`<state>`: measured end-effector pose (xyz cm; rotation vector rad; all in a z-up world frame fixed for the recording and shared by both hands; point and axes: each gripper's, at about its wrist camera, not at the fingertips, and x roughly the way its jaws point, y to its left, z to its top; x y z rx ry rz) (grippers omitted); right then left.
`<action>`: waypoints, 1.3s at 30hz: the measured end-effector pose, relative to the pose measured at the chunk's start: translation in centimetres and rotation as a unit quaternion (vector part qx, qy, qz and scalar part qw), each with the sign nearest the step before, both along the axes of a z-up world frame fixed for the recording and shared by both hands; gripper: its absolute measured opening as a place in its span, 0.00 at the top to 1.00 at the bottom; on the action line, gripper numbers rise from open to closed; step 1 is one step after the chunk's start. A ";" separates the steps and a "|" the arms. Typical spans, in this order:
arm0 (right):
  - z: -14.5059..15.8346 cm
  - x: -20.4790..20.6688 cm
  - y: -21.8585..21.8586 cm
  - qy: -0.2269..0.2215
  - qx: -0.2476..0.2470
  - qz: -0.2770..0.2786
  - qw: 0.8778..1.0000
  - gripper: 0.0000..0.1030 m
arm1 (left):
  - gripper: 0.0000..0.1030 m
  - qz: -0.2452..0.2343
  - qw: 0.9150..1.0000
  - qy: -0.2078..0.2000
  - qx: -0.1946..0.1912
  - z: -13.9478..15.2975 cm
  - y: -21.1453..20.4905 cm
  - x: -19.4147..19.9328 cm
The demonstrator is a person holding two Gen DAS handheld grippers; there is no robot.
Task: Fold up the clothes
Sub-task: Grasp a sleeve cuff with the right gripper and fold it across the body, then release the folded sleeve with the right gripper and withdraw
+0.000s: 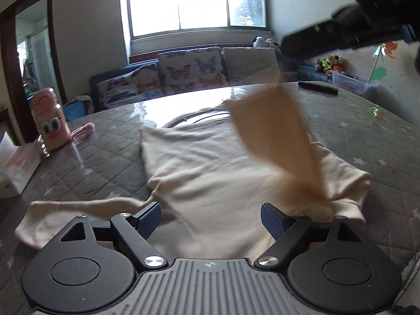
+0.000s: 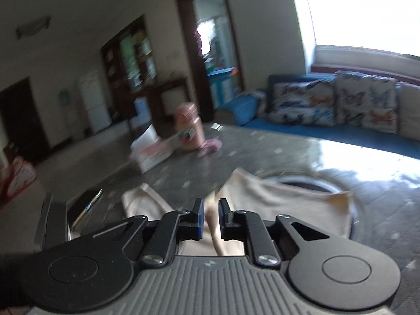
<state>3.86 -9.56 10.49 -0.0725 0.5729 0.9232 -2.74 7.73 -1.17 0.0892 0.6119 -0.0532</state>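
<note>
In the left wrist view, the left gripper (image 1: 210,218) has its fingers spread wide and empty above the cream garment (image 1: 210,173), which lies on the grey quilted desk (image 1: 99,157), one sleeve flap blurred in mid-air near a pink bottle (image 1: 50,120). In the right wrist view, the right gripper (image 2: 211,219) has its fingers nearly together with a fold of the garment (image 2: 288,199) between them; whether the pads press on it I cannot tell.
</note>
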 end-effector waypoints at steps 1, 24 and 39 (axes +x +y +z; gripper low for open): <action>-0.3 -0.3 0.2 -0.002 -0.008 0.005 1.000 0.88 | 0.17 0.004 1.000 0.000 -0.002 0.0 0.3 -0.2; -10.2 0.7 -6.7 0.068 -0.140 -0.072 0.985 0.75 | 0.64 -0.034 0.999 0.011 -0.017 -0.1 -0.9 3.0; -11.3 5.7 -3.9 0.060 -0.115 -0.091 0.987 0.75 | 0.72 -0.011 0.998 0.023 -0.050 -1.0 1.4 3.9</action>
